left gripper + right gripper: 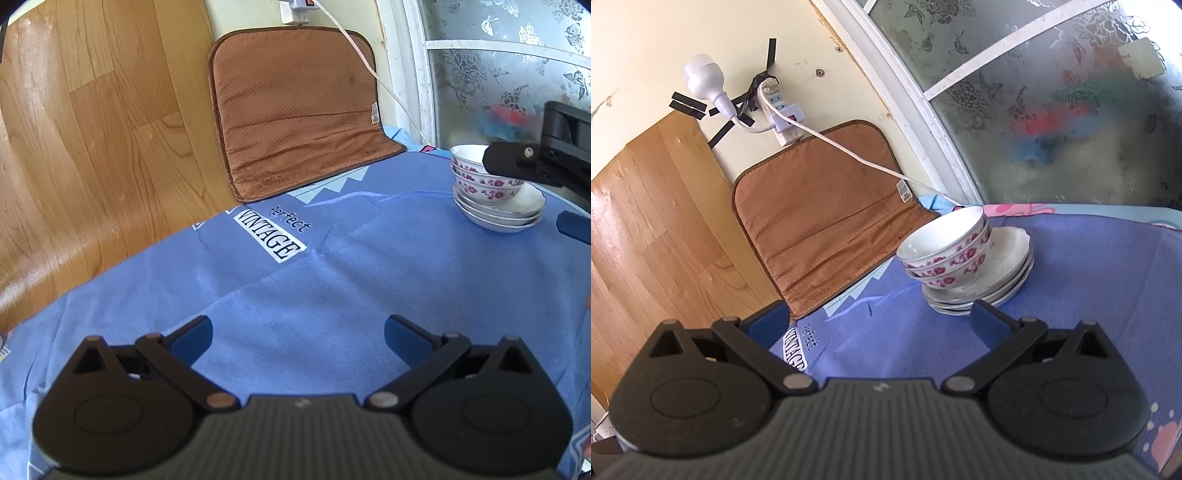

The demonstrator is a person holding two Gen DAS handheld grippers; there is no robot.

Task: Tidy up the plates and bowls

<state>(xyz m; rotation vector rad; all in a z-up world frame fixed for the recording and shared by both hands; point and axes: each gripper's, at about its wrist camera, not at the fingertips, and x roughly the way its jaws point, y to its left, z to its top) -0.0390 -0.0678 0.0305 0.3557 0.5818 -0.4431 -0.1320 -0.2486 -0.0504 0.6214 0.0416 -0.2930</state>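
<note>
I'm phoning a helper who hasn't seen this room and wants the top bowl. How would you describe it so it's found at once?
Start at the blue cloth and go to its far edge by the frosted window, beside the brown cushion. A stack of white plates sits there with nested bowls on it. The top bowl is the one whose plain white inside shows; the bowls under it show only rims with pink flowers.

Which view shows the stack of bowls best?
The right wrist view: the stack of bowls sits unobstructed near centre, nested on the plates. In the left wrist view it is small at the right edge, partly hidden by the right gripper.
</note>
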